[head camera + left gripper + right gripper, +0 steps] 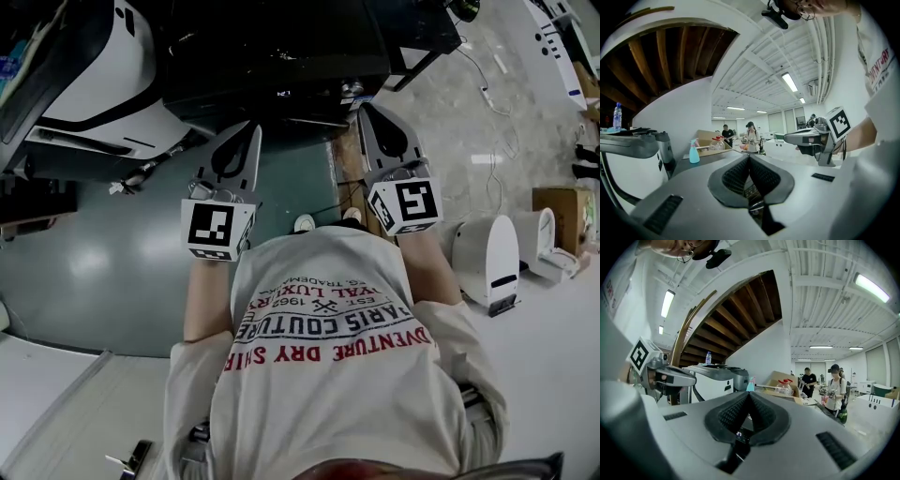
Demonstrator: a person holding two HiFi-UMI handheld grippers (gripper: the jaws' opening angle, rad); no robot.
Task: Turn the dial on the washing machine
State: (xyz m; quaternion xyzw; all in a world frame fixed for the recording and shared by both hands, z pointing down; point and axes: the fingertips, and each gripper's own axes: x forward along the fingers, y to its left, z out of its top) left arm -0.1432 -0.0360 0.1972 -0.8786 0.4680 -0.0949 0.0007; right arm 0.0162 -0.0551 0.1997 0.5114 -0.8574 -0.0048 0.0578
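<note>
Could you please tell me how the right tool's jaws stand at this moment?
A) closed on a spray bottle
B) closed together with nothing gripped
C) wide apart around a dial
B: in the right gripper view, the jaws of the right tool meet at their tips, with nothing gripped between them.

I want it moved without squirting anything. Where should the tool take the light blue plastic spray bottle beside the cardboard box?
Probably round the body, below the trigger head. The light blue plastic spray bottle stands upright, so come in level from the near side in the left gripper view; the brown cardboard box stands close behind it.
</note>
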